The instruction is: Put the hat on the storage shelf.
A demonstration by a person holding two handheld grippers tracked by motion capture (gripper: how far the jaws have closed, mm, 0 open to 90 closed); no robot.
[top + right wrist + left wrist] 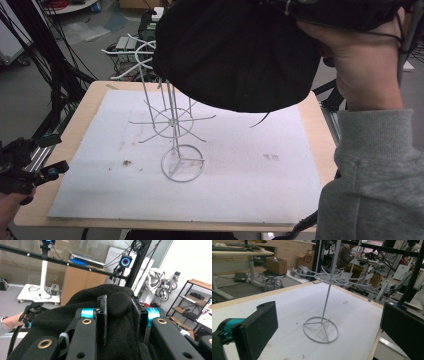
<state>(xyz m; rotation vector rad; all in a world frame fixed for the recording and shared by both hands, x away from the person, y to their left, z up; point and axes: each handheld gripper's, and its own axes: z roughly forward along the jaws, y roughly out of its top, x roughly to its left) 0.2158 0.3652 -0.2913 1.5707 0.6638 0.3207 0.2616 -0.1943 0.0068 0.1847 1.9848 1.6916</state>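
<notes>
High view, cap: the black cap (pixel 237 52) hangs in the air from your right hand (pixel 367 70), above and just right of the top of the white wire rack (pixel 172 117), well clear of the table (pixel 75 120).
High view, rack: it stands upright near the middle of the white mat (pixel 260 185) on its ring base, spokes fanning out halfway up the stem.
High view, left gripper: your left gripper (pixel 47 167) sits at the table's left edge, apart from the rack.
Left gripper view, jaws: the left one's two black pads (pixel 259 327) stand spread with nothing between them; the rack (pixel 325 302) lies straight ahead, untouched.
Right gripper view, grip: your right gripper (pixel 120 315) is pinching a fold of the cap (pixel 117 300) between its pads, the cloth bulging over them.
Right gripper view, beyond: your left gripper (pixel 30 312) shows small, low at the left.
Risk, tipping: the rack looks light and nothing steadies it; if the cap drags on a hook as you lower it, you could push the rack over.
Risk, missing: the cap hides the rack's top from above, so you may drape it off-centre and have it slide off.
Risk, grip: you hold only a fold, so a snag could pull the cloth free early.
</notes>
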